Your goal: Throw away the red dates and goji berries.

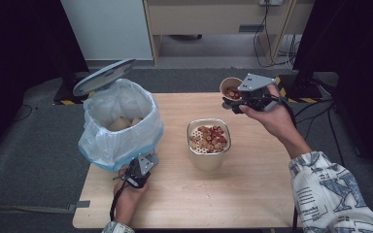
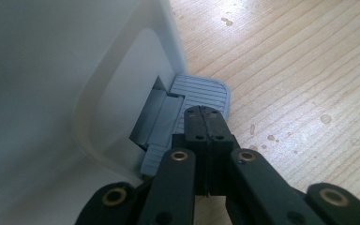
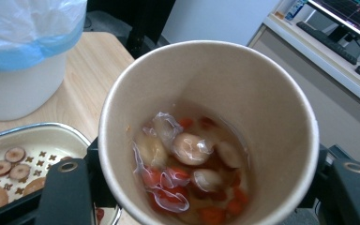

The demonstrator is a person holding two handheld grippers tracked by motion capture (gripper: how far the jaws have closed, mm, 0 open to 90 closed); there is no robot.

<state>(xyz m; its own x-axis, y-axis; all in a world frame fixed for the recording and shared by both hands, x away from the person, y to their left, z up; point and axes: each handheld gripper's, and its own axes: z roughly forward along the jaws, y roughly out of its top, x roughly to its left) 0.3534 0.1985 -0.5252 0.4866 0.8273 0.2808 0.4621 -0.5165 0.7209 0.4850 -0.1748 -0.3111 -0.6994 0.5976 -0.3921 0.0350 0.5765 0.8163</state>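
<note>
High view: a lined pedal bin (image 1: 119,121) is held open, its grey pedal (image 2: 201,91) pressed under the tip of the left tongs (image 1: 137,174), jaws pressed together. Right of the bin a strainer tub (image 1: 209,143) waits. Beyond it a paper cup (image 1: 230,87) of wet scraps is pinched in the right tongs (image 1: 240,101); a tilt could spill liquid on the table (image 1: 252,189), and a slipped pedal could drop the lid (image 1: 104,76).

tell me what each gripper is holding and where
The right gripper clamps a paper cup of food scraps by its side wall. The left gripper is shut, holding nothing, on the bin's pedal.
</note>
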